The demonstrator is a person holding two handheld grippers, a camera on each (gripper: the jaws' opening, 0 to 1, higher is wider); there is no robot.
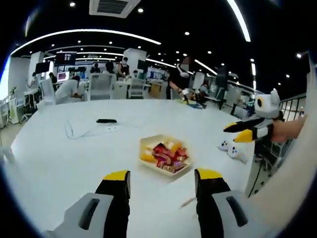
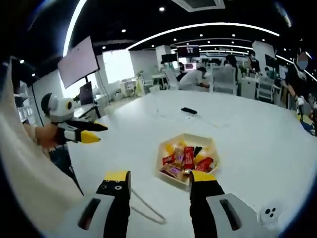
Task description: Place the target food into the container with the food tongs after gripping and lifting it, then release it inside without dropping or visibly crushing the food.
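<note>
Behind everything, an open office with ceiling lights, desks and seated people is seen; the foreground is taken by a wide white tabletop (image 1: 59, 163). On it, far to the left in the left gripper view, a thin white cable (image 1: 74, 131) and a small flat black device (image 1: 106, 121) are laid, well apart from the food. Near the middle, a shallow pale hexagonal tray (image 1: 146, 144) is set, holding a heap of red and orange wrapped snacks (image 1: 168, 154). No food tongs and no second container can be made out in either view.

The left gripper (image 1: 162, 179), black with yellow tips, is held with its jaws apart and nothing between them; the tray lies just ahead of them, slightly right of centre. Further right, the right gripper (image 1: 243, 132) is seen side-on, held in a hand (image 1: 288, 130); whether its jaws are parted cannot be told from this angle. A small white object with dark dots (image 1: 233, 148) rests on the tabletop beneath it.

In the right gripper view, the left gripper (image 2: 89, 132) is seen at the left edge, then the right gripper (image 2: 161, 179) with jaws apart and empty. The tray (image 2: 204, 141) is found straight ahead, its near rim touching or overlapped by the right-hand jaw tip. The right gripper is judged the nearer of the two, so a short forward and slightly rightward reach would be called for
</note>
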